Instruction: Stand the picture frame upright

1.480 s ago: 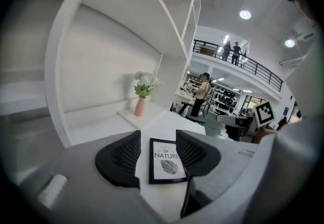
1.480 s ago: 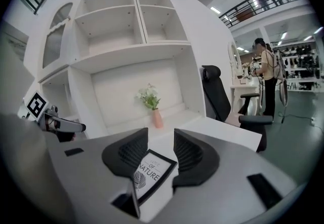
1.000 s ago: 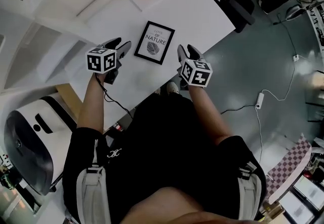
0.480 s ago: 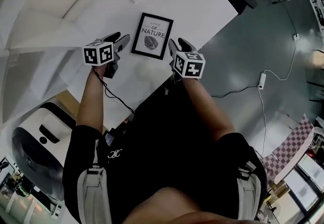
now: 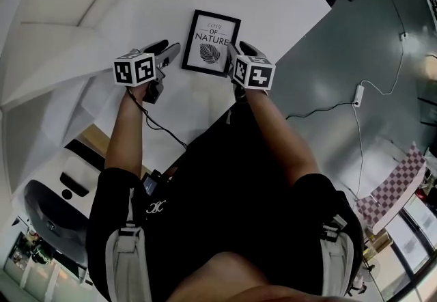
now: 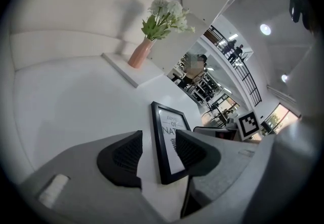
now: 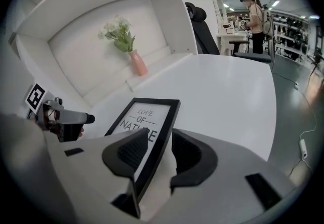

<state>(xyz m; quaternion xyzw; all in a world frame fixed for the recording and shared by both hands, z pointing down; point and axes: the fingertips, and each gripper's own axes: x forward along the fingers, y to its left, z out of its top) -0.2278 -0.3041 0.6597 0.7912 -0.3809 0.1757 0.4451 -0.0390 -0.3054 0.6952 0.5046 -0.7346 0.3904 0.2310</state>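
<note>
The picture frame (image 5: 210, 43) is lying flat on the white desk (image 5: 273, 7), print facing up, with "LOVE OF NATURE" and a leaf showing. Both arms are reaching in from the near side, one at each long side of the frame.

The left hand-held gripper (image 6: 158, 154) is sitting low over the desk with its jaws spread. They are straddling the frame's left black border, one pad over the bare desk and the other over the print, with clear space around the border.

The right hand-held gripper (image 7: 159, 151) is straddling the right border in the same way. Its jaws are apart, though only a little wider than the border, whose near corner is running deep between the pads. Whether a pad is touching the border is not clear.

A pink vase of white flowers (image 7: 137, 63) is standing on the raised ledge at the back of the desk, well apart from the frame.
</note>
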